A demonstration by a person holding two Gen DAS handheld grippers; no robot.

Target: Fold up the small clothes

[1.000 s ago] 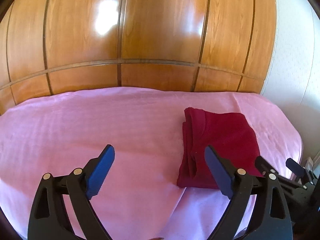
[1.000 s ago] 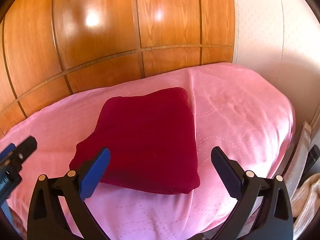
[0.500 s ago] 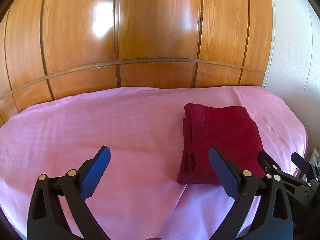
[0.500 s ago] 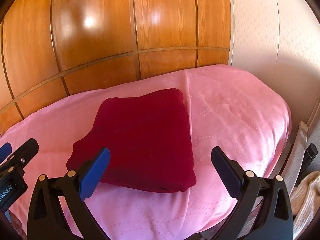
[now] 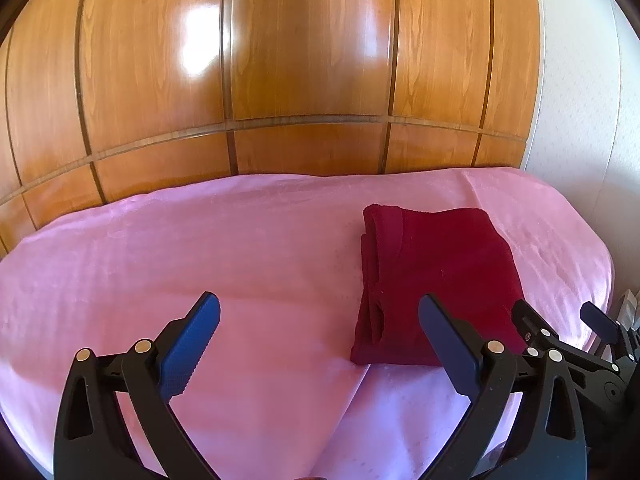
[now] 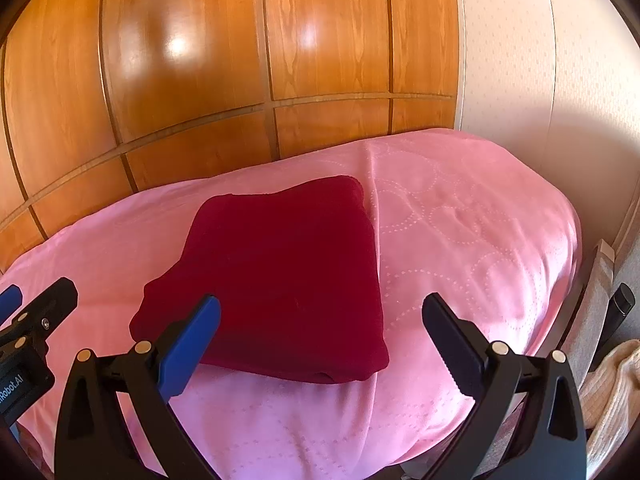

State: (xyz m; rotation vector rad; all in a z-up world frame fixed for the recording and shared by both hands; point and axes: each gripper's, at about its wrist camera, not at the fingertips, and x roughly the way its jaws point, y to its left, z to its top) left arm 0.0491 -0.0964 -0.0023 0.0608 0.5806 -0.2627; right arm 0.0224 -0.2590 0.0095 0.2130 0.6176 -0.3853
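A dark red garment [image 5: 436, 280] lies folded into a compact rectangle on the pink bed cover [image 5: 200, 248]; it also shows in the right wrist view [image 6: 288, 276]. My left gripper [image 5: 320, 340] is open and empty, held above the cover to the left of the garment's near edge. My right gripper [image 6: 322, 340] is open and empty, held above the garment's near right corner. The right gripper's fingers show at the right edge of the left wrist view [image 5: 560, 340]. Neither gripper touches the cloth.
A glossy wooden panelled wall [image 5: 312, 80] stands behind the bed. A white wall [image 6: 540, 80] is at the right. A cream knitted cloth [image 6: 612, 400] and a dark handle [image 6: 622, 300] sit beyond the bed's right edge.
Both grippers have drawn back and up from the garment, so it looks a little farther away. The garment has not moved. Both stay open.
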